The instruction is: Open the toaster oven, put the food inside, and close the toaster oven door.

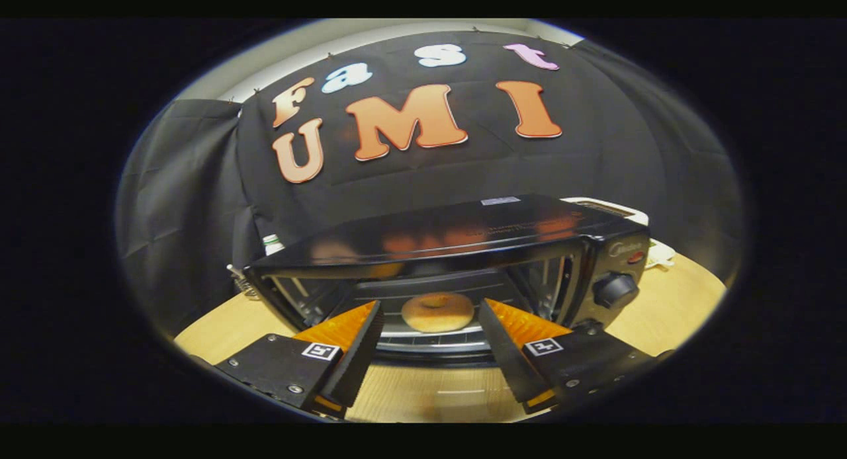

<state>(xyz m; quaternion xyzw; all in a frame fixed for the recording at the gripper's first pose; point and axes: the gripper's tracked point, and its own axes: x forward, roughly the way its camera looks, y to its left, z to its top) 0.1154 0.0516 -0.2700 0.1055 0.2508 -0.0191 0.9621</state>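
Sitting on the rack inside the open toaster oven (463, 247), the bagel (437, 311) lies just beyond the fingertips. The gripper (430, 320) is spread apart, holding nothing.

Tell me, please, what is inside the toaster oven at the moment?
A bagel lies on the wire rack inside the toaster oven, beyond the open fingers of the hand-held gripper, which hold nothing. The fingers cover the rack's sides, and the cavity's back is too dark to make out.
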